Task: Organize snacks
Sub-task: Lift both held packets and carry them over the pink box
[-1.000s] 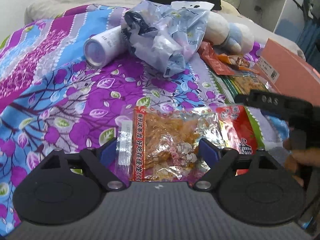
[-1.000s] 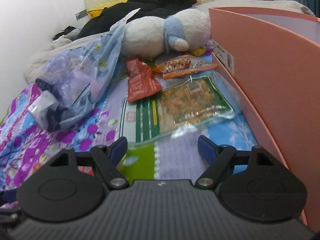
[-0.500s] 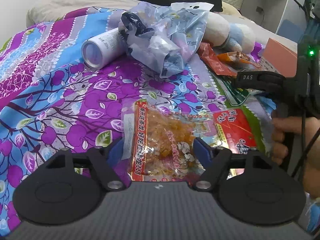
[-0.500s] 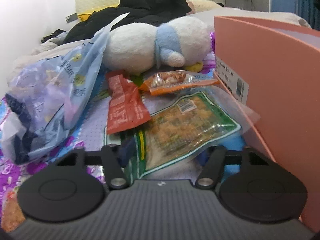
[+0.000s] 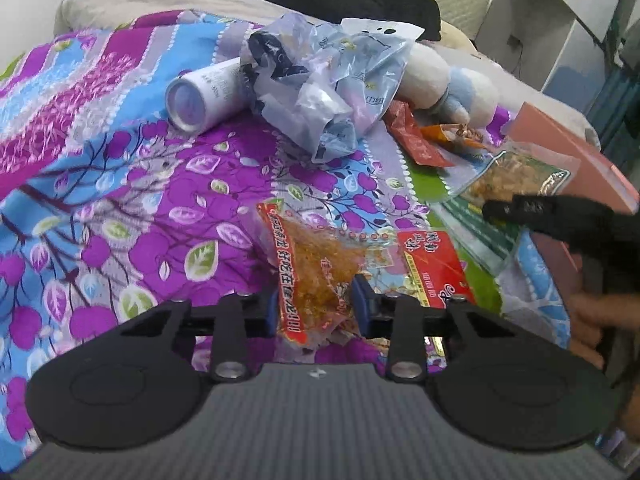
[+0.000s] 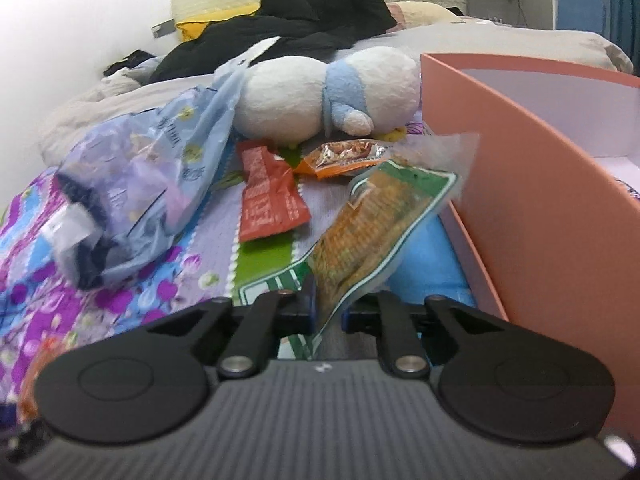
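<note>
My left gripper [image 5: 315,307] is shut on a clear snack bag with a red edge and orange contents [image 5: 316,264], pinched at its near end on the bedspread. My right gripper [image 6: 327,312] is shut on a green-edged snack bag [image 6: 372,224] and holds it tilted up beside the pink box [image 6: 540,184]. That bag [image 5: 516,176] and the right gripper's black body [image 5: 560,216] also show in the left wrist view. A red packet [image 6: 268,196], an orange packet [image 6: 344,154] and a red-labelled bag [image 5: 432,256] lie on the bed.
A crumpled blue plastic bag [image 5: 328,76], a white tube [image 5: 204,96] and a white-and-blue plush toy [image 6: 328,96] lie further back. Black clothing [image 6: 304,12] is piled at the headboard. The pink box's wall stands at the right.
Both grippers have closed from open. The left one pinched the orange snack bag; the right one moved forward, gripped the green-edged bag and lifted its far end off the bed.
</note>
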Action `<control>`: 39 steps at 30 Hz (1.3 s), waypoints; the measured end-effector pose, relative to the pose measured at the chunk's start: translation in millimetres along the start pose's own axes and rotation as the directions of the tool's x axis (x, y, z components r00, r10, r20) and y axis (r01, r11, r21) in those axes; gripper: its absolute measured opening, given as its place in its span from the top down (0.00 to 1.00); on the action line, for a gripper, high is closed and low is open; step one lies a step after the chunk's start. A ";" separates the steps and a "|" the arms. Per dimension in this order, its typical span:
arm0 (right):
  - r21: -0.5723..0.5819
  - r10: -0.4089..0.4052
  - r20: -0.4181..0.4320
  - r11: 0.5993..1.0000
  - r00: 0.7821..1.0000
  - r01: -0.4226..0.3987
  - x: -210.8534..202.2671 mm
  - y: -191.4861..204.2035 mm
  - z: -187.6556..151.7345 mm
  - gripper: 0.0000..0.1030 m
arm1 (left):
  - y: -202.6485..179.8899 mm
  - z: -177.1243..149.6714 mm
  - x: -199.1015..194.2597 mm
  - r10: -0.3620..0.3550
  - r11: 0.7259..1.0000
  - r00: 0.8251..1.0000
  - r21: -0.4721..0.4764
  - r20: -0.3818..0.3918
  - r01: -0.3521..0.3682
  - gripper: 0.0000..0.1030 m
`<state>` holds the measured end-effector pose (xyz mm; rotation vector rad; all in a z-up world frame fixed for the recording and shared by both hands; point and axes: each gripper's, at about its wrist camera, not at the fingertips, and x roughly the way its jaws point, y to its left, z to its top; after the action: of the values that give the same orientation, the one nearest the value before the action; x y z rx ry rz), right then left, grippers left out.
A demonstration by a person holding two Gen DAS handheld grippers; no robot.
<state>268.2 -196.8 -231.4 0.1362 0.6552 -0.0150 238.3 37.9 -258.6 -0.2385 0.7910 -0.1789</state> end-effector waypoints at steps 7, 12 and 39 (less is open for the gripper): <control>-0.049 0.019 -0.012 0.999 1.000 -0.019 -37.8 2.7 -14.2 0.89 | -5.5 -13.5 -20.3 -0.009 1.000 1.000 -0.014 0.013 0.009 0.66; -0.060 0.020 -0.019 0.998 1.000 -0.022 -68.2 2.5 -23.3 0.90 | -3.4 -24.4 -40.1 -0.027 0.997 0.999 -0.075 0.020 0.028 0.68; -0.152 0.048 -0.101 0.986 0.994 -0.063 -168.5 2.6 -27.9 0.92 | -29.1 -7.3 -116.4 0.020 0.993 0.996 -0.121 0.083 -0.010 0.70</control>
<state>117.8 -195.4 -150.5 0.0056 0.7463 0.0968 150.7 37.8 -176.3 -0.3516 0.7205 -0.1064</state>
